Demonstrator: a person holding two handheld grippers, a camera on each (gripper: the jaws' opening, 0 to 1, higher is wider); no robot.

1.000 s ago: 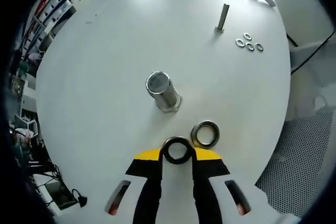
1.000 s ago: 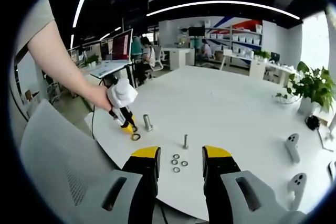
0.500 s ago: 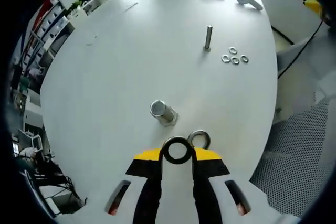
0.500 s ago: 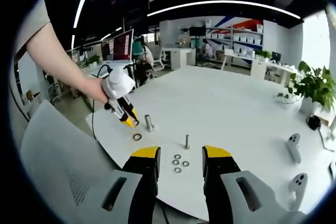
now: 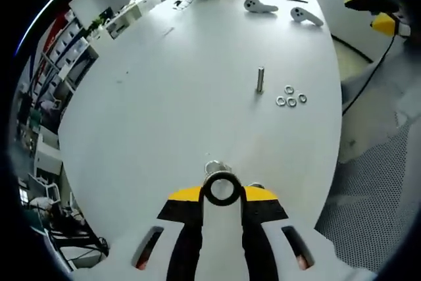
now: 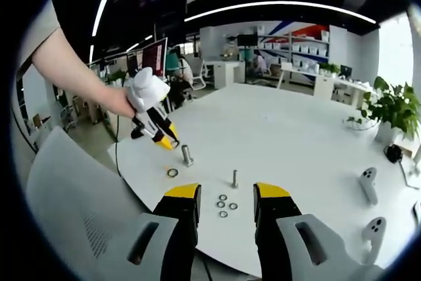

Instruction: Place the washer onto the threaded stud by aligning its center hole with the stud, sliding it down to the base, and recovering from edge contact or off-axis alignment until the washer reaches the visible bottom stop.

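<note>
The bench (image 5: 164, 97) is plain white. The left tongs (image 5: 222, 197) are white with yellow tips edged in black, and clamp a black ring washer (image 5: 222, 188). Three silver washers (image 5: 291, 99) lie right of centre by a grey metal stud (image 5: 260, 78). At lower centre, the right tongs (image 6: 225, 195) carry yellow tips on black jaws.

Gripped dark washer (image 5: 222, 189); upright stud (image 5: 214, 166)

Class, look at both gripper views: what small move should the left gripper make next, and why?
Probably carry the black washer forward over the large threaded stud and centre its hole before lowering. The left gripper, shut on the washer, hangs above and beside that stud's top, while another washer lies flat on the table.
</note>
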